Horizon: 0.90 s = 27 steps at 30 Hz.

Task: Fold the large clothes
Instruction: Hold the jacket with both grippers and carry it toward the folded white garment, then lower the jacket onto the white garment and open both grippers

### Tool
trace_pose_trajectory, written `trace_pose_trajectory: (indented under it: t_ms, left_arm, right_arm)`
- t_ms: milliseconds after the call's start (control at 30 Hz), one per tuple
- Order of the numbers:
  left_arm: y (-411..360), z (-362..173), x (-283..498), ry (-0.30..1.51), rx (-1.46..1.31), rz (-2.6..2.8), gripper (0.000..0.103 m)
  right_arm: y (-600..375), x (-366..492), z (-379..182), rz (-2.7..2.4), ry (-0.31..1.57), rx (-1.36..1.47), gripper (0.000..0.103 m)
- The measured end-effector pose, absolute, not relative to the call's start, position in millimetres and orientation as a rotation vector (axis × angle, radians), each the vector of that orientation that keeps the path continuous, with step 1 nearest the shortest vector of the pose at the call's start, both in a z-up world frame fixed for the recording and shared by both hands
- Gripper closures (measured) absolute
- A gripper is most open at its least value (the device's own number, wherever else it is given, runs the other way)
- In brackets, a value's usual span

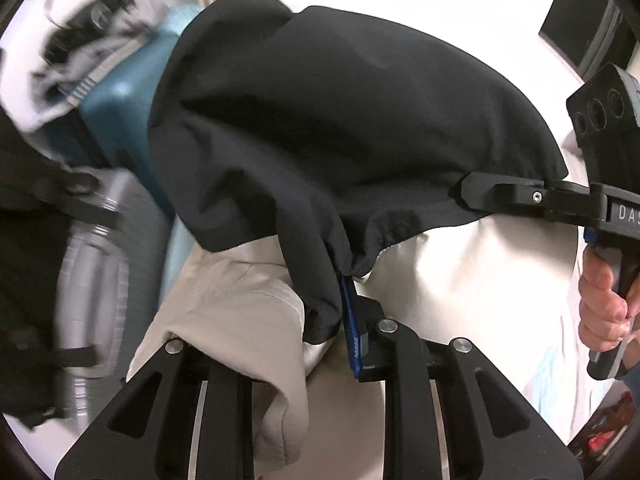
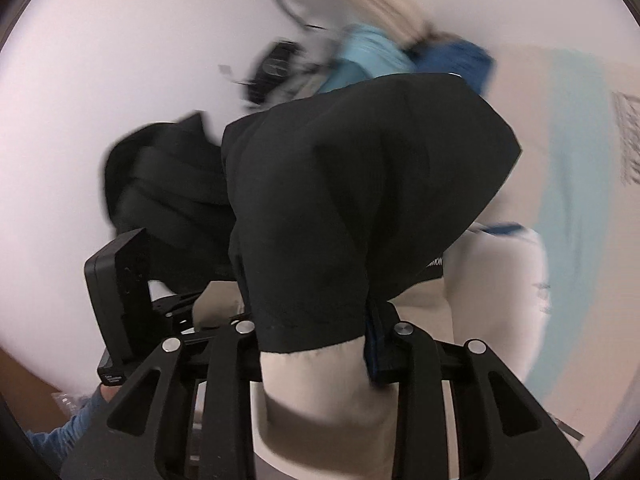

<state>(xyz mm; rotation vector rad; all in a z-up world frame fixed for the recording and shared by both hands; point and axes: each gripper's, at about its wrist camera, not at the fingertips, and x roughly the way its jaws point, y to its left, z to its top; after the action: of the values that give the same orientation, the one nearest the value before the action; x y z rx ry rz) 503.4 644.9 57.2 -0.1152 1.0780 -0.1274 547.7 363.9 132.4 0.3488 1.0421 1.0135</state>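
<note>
Black garment (image 1: 340, 112): stretched between both grippers, above beige cloth (image 1: 240, 300). Left gripper (image 1: 340, 312) pinched on one hem corner; right gripper (image 2: 352, 344) clamped on another, jaws closing.

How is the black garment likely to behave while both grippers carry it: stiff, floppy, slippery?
Probably floppy: the black garment sags and bunches between the left gripper and right gripper. It looks thin and fairly light, creasing softly where pinched. The smooth weave may be somewhat slippery, so a corner might creep out of the pads.
</note>
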Motion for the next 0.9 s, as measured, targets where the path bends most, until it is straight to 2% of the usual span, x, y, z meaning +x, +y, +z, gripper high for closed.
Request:
trace_pose_trajectory:
  t_ms: [133,300,533,667,833,900]
  left_arm:
    - [624,5,519,1.113,-0.111,-0.152,0.082]
    - [620,-28,521,1.115,-0.097,-0.113,0.080]
    - [640,-64,526,1.107,-0.167,-0.069,0.075]
    - [650,-82,526,1.125,-0.202,-0.055,0.069]
    - [661,-112,529,1.142,-0.233,-0.055,0.068]
    - [660,-113,526,1.138,-0.260,-0.050,0.063]
  right_arm:
    - [348,564,87,0.917,1.094,0.318,0.076]
    - [338,566,47,0.860,1.126,0.246,0.076]
    - [350,585,28,0.812,1.123,0.137,0.073]
    - [357,589,17,0.796,1.132,0.100,0.068]
    - [364,588,1,0.773,1.132,0.050,0.062]
    - [364,588,-2,0.766,1.132,0.057,0.061]
